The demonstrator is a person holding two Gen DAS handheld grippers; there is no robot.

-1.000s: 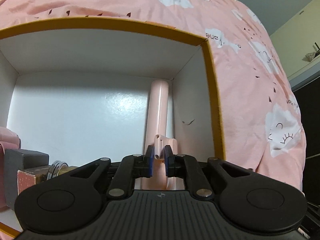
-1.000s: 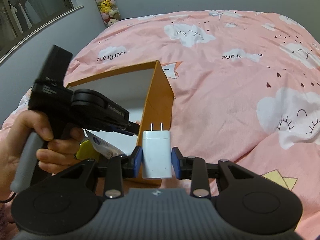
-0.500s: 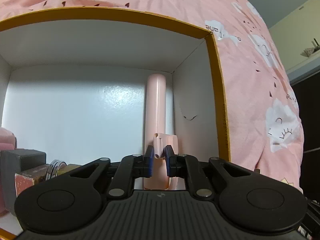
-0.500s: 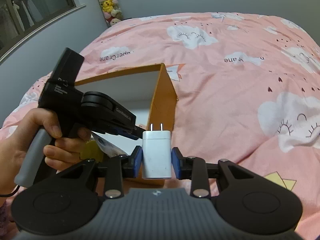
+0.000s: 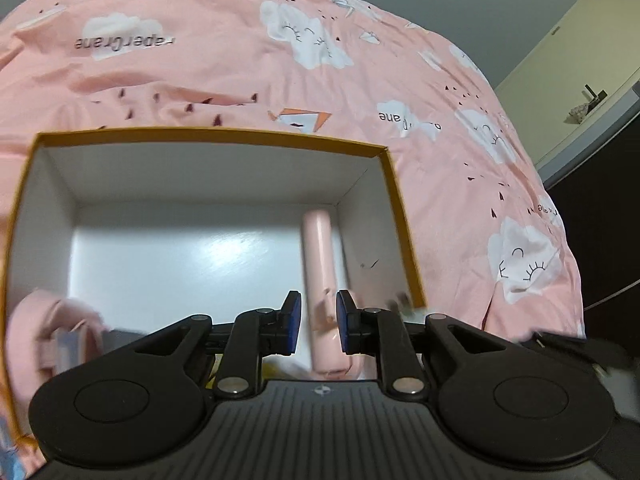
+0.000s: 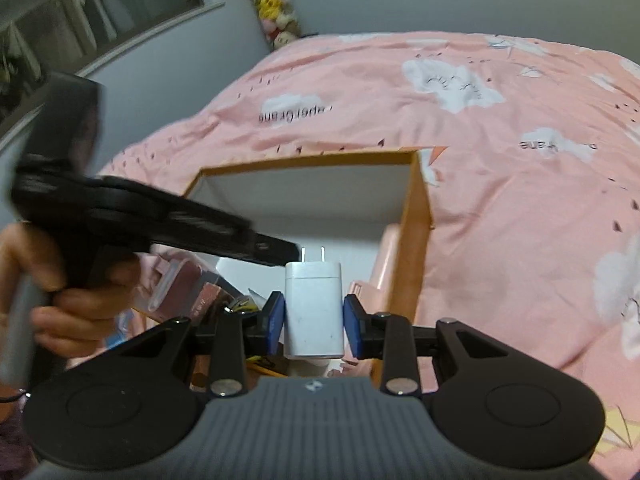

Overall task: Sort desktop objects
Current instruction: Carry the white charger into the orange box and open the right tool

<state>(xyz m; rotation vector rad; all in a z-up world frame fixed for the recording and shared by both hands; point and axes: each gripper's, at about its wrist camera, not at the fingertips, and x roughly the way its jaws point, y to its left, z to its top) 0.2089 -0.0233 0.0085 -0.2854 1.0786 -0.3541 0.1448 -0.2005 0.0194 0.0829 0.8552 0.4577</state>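
An open box with an orange rim and white inside sits on the pink bed. A long pink device lies along its right wall; it also shows in the right wrist view. My left gripper is open above the device's near end, its pads clear of it. My right gripper is shut on a white wall charger, prongs pointing away, held over the box's near edge. The left gripper's body and the hand holding it show at the left of the right wrist view.
Small items lie at the box's near left: a pink object, a dark reddish case and something yellow. The pink cloud-print duvet surrounds the box. A grey wall and stuffed toys stand beyond.
My left gripper has opened, let go of the pink device and pulled up and back. My right gripper has moved left over the box with the charger.
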